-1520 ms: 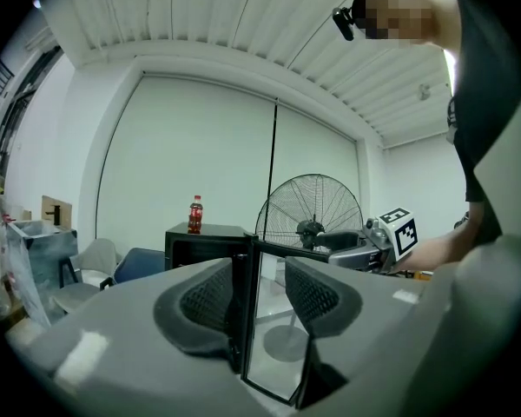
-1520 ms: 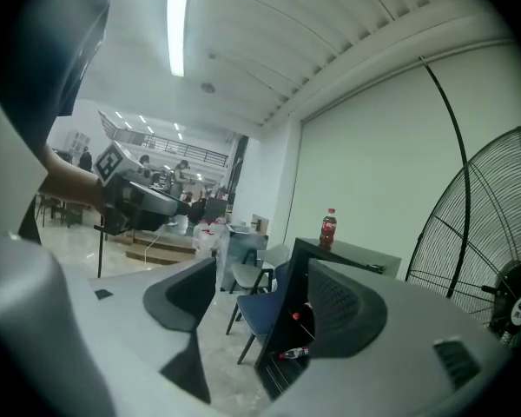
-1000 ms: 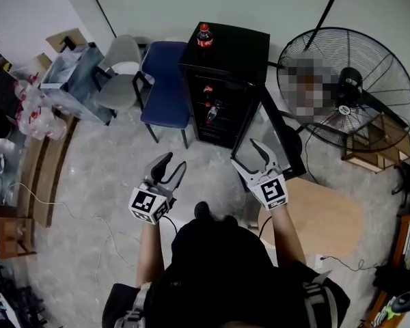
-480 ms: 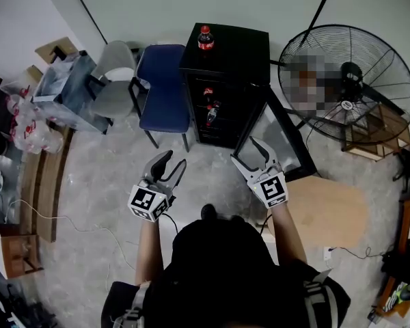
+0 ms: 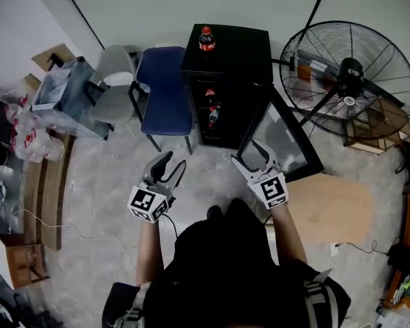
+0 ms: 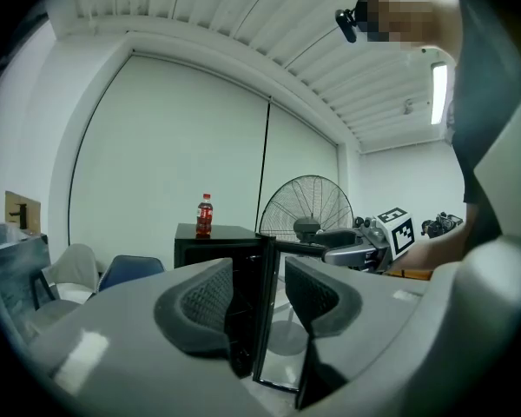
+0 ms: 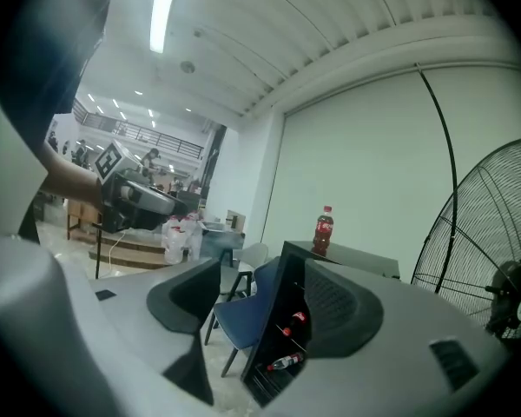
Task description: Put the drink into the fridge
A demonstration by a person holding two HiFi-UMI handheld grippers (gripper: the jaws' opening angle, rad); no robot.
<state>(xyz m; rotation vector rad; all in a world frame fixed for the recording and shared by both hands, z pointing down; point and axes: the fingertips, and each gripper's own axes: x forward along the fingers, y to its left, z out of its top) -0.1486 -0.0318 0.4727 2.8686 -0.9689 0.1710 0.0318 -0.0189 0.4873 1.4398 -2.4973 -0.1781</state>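
drink (image 5: pixel 205 38) stands atop the black boxy fridge (image 5: pixel 236 50), upper centre, untouched. vs a sec ago the glossy glass door (image 5: pixel 281 141) is swung wider, so the inside's reachable. left claw (image 5: pixel 175 161) part open, empty; right claw (image 5: pixel 247 152) wide, just narrowed slightly, nothing btwn. bottle: round plastic, red cap.

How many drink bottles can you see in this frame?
3. Top bottle stands on the fridge; upper shelf bottle and lower shelf bottle sit inside it, door open. Others may be hidden inside.
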